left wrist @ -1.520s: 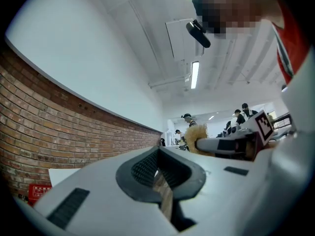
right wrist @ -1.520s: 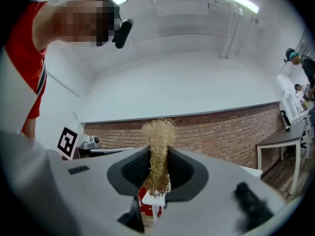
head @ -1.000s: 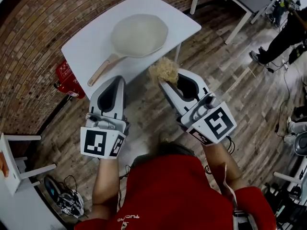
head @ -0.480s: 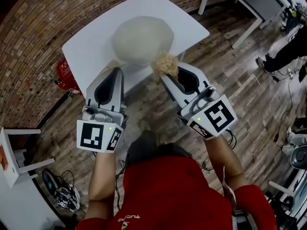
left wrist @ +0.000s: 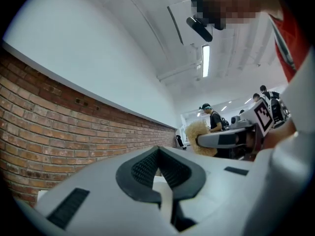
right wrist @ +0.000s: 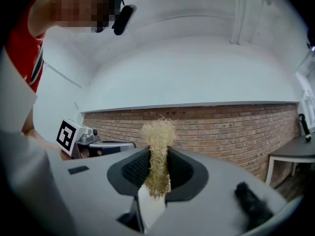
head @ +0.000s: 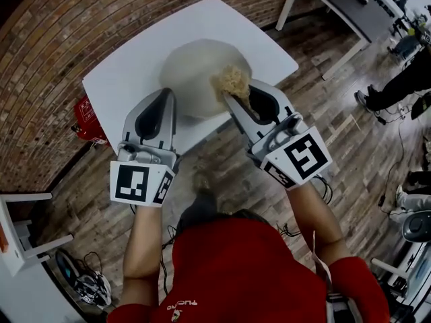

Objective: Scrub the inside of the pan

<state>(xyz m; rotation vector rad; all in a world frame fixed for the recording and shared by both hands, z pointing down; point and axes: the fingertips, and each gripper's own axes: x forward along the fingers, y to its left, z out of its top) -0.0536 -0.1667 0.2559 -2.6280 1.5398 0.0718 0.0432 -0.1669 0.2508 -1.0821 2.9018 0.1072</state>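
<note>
The left gripper (head: 163, 94) and the right gripper (head: 234, 98) are light grey with black ribbed pads (right wrist: 135, 170), and their cubes (head: 138, 184) bear black-and-white square markers. The scrubber (head: 232, 81) in the right gripper's jaws is straw-yellow. Ahead of both grippers, the pan (head: 192, 62) is pale cream on a plain white table (head: 121, 69). Beyond that, the brick wall (head: 47, 39) is red-brown with pale mortar lines. Under the grippers, the floor (head: 222, 173) shows grey-brown wood planks. The person's shirt (head: 236, 274) is red.
</note>
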